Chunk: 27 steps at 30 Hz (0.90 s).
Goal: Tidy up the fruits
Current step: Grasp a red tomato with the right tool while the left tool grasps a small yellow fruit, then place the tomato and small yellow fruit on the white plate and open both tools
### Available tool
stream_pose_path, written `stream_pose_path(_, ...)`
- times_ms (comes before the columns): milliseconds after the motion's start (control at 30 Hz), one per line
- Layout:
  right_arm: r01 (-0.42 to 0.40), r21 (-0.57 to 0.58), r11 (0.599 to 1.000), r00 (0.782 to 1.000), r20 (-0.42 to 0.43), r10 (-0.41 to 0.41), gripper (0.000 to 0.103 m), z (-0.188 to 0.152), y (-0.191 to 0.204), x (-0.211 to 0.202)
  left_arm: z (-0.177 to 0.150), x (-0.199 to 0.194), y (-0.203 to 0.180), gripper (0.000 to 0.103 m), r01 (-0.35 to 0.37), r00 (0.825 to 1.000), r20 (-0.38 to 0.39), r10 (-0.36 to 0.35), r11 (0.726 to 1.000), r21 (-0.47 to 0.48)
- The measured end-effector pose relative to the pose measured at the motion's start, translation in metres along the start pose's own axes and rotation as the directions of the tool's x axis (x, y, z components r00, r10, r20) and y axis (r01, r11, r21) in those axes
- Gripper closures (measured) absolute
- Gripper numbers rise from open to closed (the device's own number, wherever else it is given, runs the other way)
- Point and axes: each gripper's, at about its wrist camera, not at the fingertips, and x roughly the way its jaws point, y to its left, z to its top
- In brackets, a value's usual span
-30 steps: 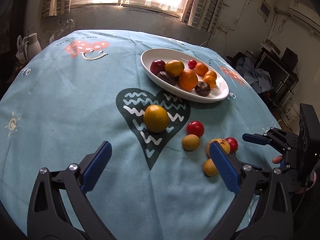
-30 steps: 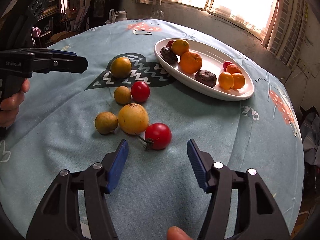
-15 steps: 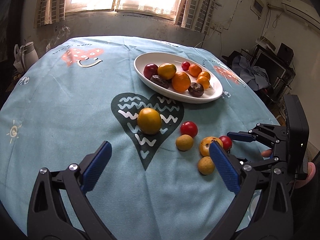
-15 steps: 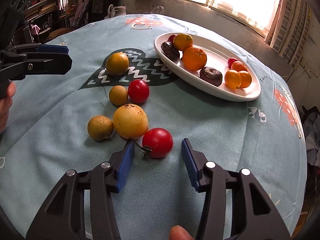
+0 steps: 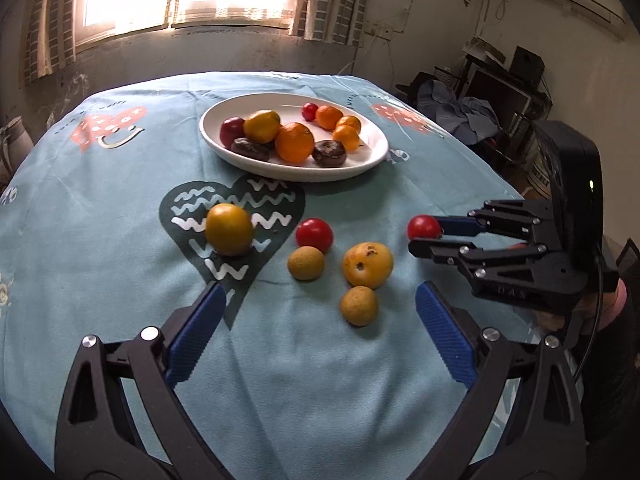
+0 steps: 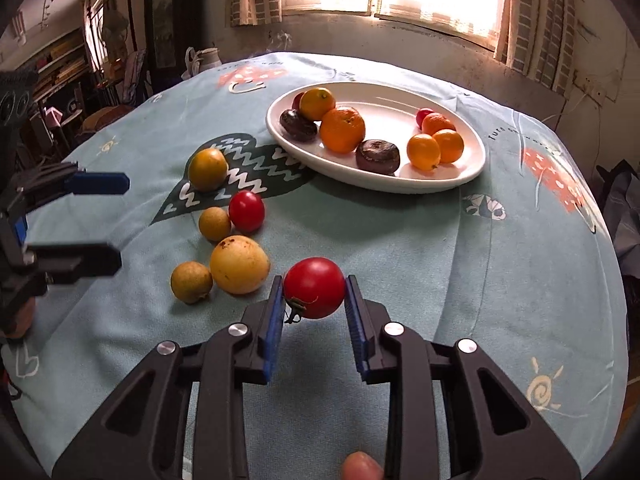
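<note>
My right gripper (image 6: 314,300) is shut on a red tomato (image 6: 315,287) and holds it just above the cloth; the tomato also shows in the left wrist view (image 5: 423,227). A white oval plate (image 6: 472,168) holds several oranges, dark fruits and small red ones. Loose on the cloth lie a yellow-orange fruit (image 6: 207,169), a second red tomato (image 6: 247,211), a large yellow fruit (image 6: 239,264) and two small brown-yellow fruits (image 6: 215,223) (image 6: 191,282). My left gripper (image 5: 316,332) is open and empty, above the near cloth.
The round table has a light blue cloth (image 5: 100,208) with a dark heart print. A white jug (image 6: 204,58) stands at the far edge. Shelves and clutter surround the table, and a window lies behind it.
My right gripper closed on the red tomato and lifted it off the cloth. My left gripper pulled back and rose a little.
</note>
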Motion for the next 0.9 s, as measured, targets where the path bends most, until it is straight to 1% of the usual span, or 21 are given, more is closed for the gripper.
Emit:
stream_pose_path(33, -0.005, 0.015, 1.0, 1.0, 0.006, 0.004, 0.073, 0.0, -0.003, -0.002, -0.001, 0.004, -0.009, 0.014, 0.018, 1.0, -0.016, -0.018, 0.999, 0.039)
stream_pose_path(100, -0.005, 0.029, 1.0, 1.0, 0.014, 0.005, 0.073, 0.002, -0.006, -0.004, -0.003, 0.013, -0.022, 0.032, 0.042, 0.998, -0.053, -0.037, 0.995, 0.093)
stream_pose_path(133, -0.003, 0.032, 0.999, 1.0, 0.018, 0.002, 0.073, 0.003, -0.007, -0.006, -0.004, 0.018, -0.025, 0.035, 0.049, 0.997, -0.071, -0.041, 0.993, 0.105)
stream_pose_path(167, 0.0, 0.035, 0.999, 1.0, 0.022, 0.0, 0.073, 0.003, -0.007, -0.006, -0.005, 0.023, -0.027, 0.043, 0.053, 0.995, -0.089, -0.044, 0.993, 0.109)
stream_pose_path(200, -0.001, 0.037, 0.999, 1.0, 0.026, 0.0, 0.073, 0.003, -0.008, -0.008, -0.005, 0.027, -0.028, 0.048, 0.058, 0.993, -0.104, -0.046, 0.992, 0.11)
stream_pose_path(300, -0.003, 0.039, 0.999, 0.999, 0.036, 0.001, 0.073, 0.004, -0.008, -0.012, -0.006, 0.036, -0.026, 0.054, 0.063, 0.99, -0.133, -0.049, 0.993, 0.099)
stream_pose_path(433, -0.007, 0.038, 0.999, 0.999, 0.039, 0.005, 0.073, 0.004, -0.008, -0.014, -0.003, 0.043, -0.024, 0.056, 0.049, 0.989, -0.145, -0.036, 0.995, 0.082)
stream_pose_path(633, -0.005, 0.043, 0.999, 0.999, 0.05, 0.003, 0.073, 0.005, -0.009, -0.017, -0.005, 0.054, -0.024, 0.067, 0.039, 0.983, -0.181, -0.023, 0.996, 0.081)
stream_pose_path(833, -0.009, 0.043, 0.999, 0.998, 0.056, 0.007, 0.073, 0.005, -0.009, -0.019, -0.003, 0.059, -0.023, 0.069, 0.03, 0.983, -0.184, -0.016, 0.997, 0.073)
stream_pose_path(867, -0.008, 0.044, 0.999, 0.998, 0.055, 0.006, 0.073, 0.005, -0.01, -0.019, -0.003, 0.06, -0.024, 0.07, 0.027, 0.983, -0.183, -0.013, 0.997, 0.075)
stream_pose_path(900, -0.007, 0.047, 0.999, 0.999, 0.054, 0.005, 0.073, 0.005, -0.01, -0.018, -0.004, 0.06, -0.023, 0.073, 0.021, 0.983, -0.182, -0.007, 0.997, 0.079)
